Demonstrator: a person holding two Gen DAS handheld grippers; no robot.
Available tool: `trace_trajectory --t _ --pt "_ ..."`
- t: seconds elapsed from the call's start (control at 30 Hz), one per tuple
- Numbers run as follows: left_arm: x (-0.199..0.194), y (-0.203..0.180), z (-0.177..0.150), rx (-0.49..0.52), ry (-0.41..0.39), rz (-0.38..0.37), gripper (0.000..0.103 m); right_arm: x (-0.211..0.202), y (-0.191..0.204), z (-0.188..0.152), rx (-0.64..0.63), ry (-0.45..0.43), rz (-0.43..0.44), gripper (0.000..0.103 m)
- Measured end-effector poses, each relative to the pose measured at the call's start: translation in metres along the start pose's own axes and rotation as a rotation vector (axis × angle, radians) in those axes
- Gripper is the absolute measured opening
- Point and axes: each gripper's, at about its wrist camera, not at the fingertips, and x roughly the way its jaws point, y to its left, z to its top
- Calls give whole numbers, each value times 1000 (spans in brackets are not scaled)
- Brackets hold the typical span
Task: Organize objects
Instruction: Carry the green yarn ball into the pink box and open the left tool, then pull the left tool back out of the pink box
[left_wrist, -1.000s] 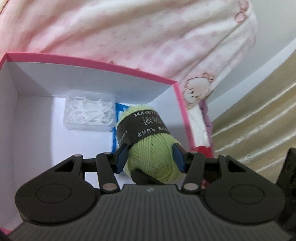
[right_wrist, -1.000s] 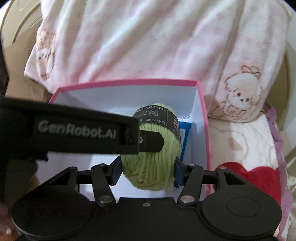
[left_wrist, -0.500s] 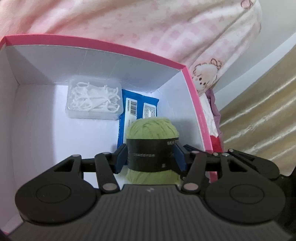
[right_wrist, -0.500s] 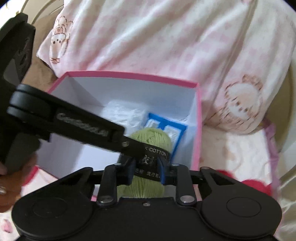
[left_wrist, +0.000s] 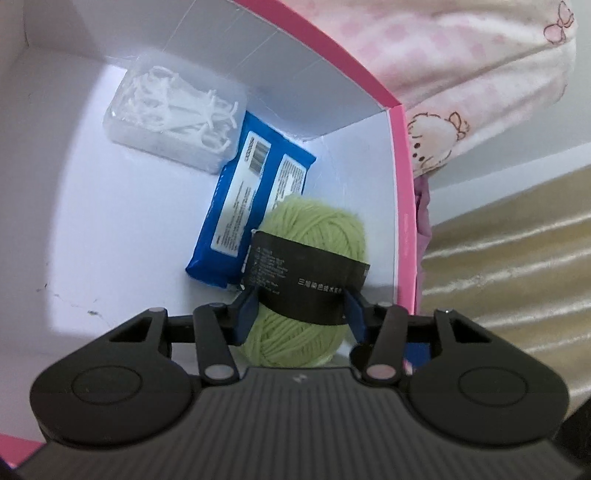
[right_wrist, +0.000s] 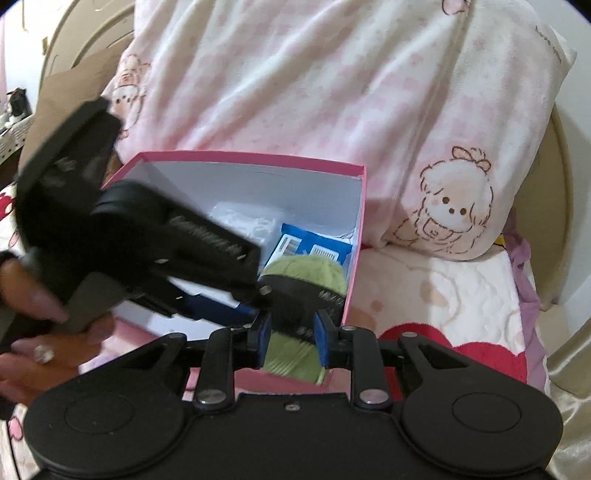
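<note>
Pink bedding surrounded the box (left_wrist: 400, 206); left gripper (left_wrist: 300, 312) clamped the yarn (left_wrist: 317, 236) at lower center for placing inside, while right gripper (right_wrist: 291, 334) stood narrow, seemingly empty.

1. Green yarn ball (left_wrist: 308, 280): a second ago held up above the box floor, label facing the left wrist camera. Now low inside the pink box (left_wrist: 400, 206), at the right wall, overlapping the near end of the blue packet (left_wrist: 251, 206).
2. Yarn's black label band (left_wrist: 306, 286): turned since; now wraps crosswise between the pads of the left gripper (left_wrist: 300, 314).
3. Right gripper (right_wrist: 291, 334): a second ago its pads clamped the yarn's sides. Now pulled back outside the box's near wall, pads narrower; contact unclear through blur.
4. Left gripper tilted down into the box; more floor, floss-pick case (left_wrist: 175, 120) and packet exposed.
</note>
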Motion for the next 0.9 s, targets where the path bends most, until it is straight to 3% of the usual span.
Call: trace_trajectory --t 0.1,0.27,0.33,0.47,0.7,0.9 --pt "-2 -10 -1 37 -14 33 51 -3 -3 -3 18 5 17 28" --pt "-30 -34 -14 242 -57 186 52 -27 0 -6 71 -13 108 34" --pt "-49 -42 -22 322 -61 212 54 -38 4 -7 83 -9 135 37" --pt "-90 -52 -38 415 -64 242 59 -64 16 -6 79 4 160 42" --pt "-165 -59 -77 562 -76 267 68 -114 36 -5 57 3 222 62" --pt "-216 -49 -106 577 -63 271 70 -143 67 -12 20 5 282 67"
